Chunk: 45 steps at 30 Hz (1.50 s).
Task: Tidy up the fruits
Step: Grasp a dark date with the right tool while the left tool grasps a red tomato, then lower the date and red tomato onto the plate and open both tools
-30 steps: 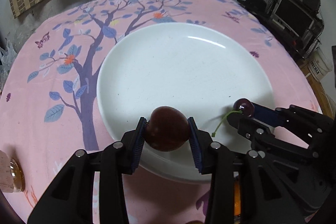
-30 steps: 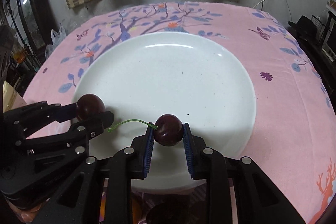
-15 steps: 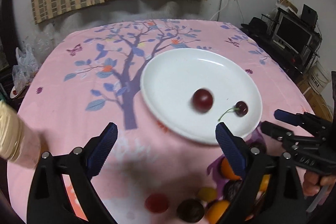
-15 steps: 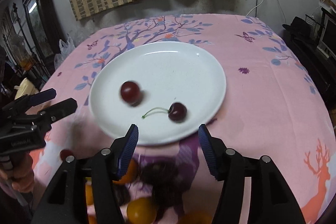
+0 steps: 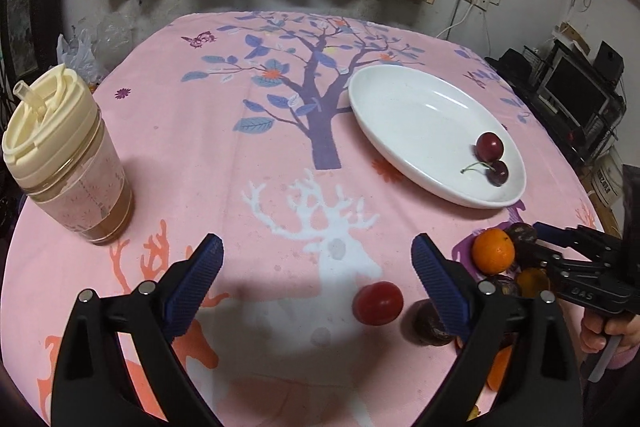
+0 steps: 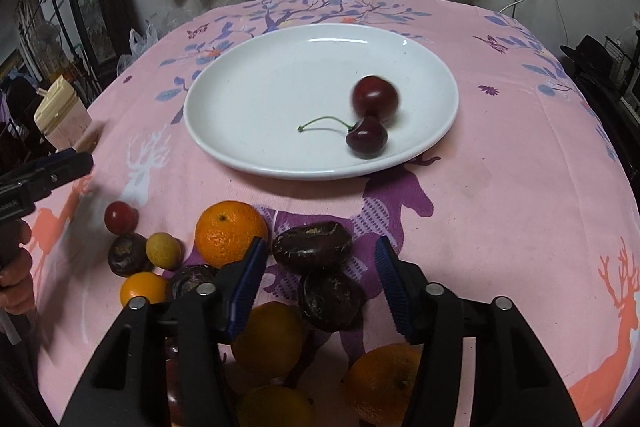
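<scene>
A white plate (image 6: 248, 99) holds two dark red cherries, one without a stem (image 6: 375, 96) touching one with a green stem (image 6: 366, 137); the plate (image 5: 404, 107) and cherries (image 5: 490, 145) also show in the left wrist view. My right gripper (image 6: 319, 283) is open above a dark brown fruit (image 6: 312, 246) in a pile with an orange (image 6: 230, 233). My left gripper (image 5: 316, 279) is open and empty over the cloth, with a small red fruit (image 5: 377, 303) by its right finger.
A lidded cup (image 5: 66, 163) with a straw stands at the left of the pink tablecloth. The right gripper (image 5: 576, 267) shows at the right edge of the left wrist view. Several small fruits (image 6: 144, 251) lie left of the orange.
Both grippers let go of their cherries on the plate, opened and drew back toward the fruit pile. The stemless cherry rolled across the plate to touch the stemmed one.
</scene>
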Each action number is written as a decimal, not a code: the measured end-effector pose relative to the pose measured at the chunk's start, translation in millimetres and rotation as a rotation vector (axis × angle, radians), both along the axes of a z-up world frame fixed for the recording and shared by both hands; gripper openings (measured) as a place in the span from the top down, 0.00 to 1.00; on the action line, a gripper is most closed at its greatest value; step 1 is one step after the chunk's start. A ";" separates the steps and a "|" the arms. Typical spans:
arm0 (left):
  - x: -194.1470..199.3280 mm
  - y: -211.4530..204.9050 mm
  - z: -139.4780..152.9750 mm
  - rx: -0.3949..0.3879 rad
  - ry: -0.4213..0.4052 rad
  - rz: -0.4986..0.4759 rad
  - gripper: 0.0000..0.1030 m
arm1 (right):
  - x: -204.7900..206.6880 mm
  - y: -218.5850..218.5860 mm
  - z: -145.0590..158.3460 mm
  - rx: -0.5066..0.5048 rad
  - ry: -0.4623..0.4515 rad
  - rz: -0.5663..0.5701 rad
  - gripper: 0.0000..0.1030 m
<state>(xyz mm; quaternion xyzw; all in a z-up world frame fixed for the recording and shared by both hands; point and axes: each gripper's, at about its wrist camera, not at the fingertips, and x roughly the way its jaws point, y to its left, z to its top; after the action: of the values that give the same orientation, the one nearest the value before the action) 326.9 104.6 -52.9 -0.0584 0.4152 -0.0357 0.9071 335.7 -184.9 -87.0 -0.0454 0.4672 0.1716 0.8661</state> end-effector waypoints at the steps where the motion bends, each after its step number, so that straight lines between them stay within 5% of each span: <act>1: -1.1 -1.3 0.9 0.002 -0.003 -0.010 0.10 | 1.1 1.7 -2.9 -0.002 0.007 0.009 0.51; 6: -7.5 -4.4 1.4 0.017 -0.007 -0.049 0.10 | 0.5 7.8 -7.1 -0.020 -0.012 0.038 0.58; 10: -10.4 -7.3 -5.3 0.021 0.014 -0.118 0.11 | 0.8 -5.5 5.6 0.059 -0.034 0.002 0.59; 12: -11.6 -12.7 -10.4 0.035 0.030 -0.159 0.28 | 1.7 -13.9 12.2 0.089 -0.048 -0.028 0.59; 15: -14.8 -25.6 -21.1 0.084 0.057 -0.219 0.40 | 3.6 -23.6 15.6 0.118 -0.046 -0.066 0.59; 20: -15.0 -34.0 -31.5 0.099 0.086 -0.245 0.44 | 5.6 -25.3 13.3 0.125 -0.031 -0.077 0.59; 25: -11.5 -37.5 -36.6 0.066 0.102 -0.273 0.59 | 4.4 -22.4 13.0 0.126 -0.030 -0.066 0.59; 30: -10.5 -45.3 -39.7 0.088 0.096 -0.282 0.61 | 3.0 -23.3 15.1 0.134 -0.036 -0.066 0.59; 33: -10.1 -44.7 -39.4 0.056 0.097 -0.293 0.72 | 1.0 -23.6 17.7 0.139 -0.045 -0.064 0.59; 36: -10.3 -45.6 -37.9 0.088 0.079 -0.265 0.72 | -1.5 -23.2 21.7 0.145 -0.061 -0.057 0.59; 45: -5.3 -46.3 -5.2 -0.026 -0.034 -0.272 0.72 | -8.3 -15.8 39.7 0.183 -0.167 -0.015 0.59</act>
<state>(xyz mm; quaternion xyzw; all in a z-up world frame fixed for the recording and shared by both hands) 321.7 58.3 -58.1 -0.0127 0.4036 -0.1646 0.8999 327.4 -200.8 -47.4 0.0229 0.3760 0.2026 0.9039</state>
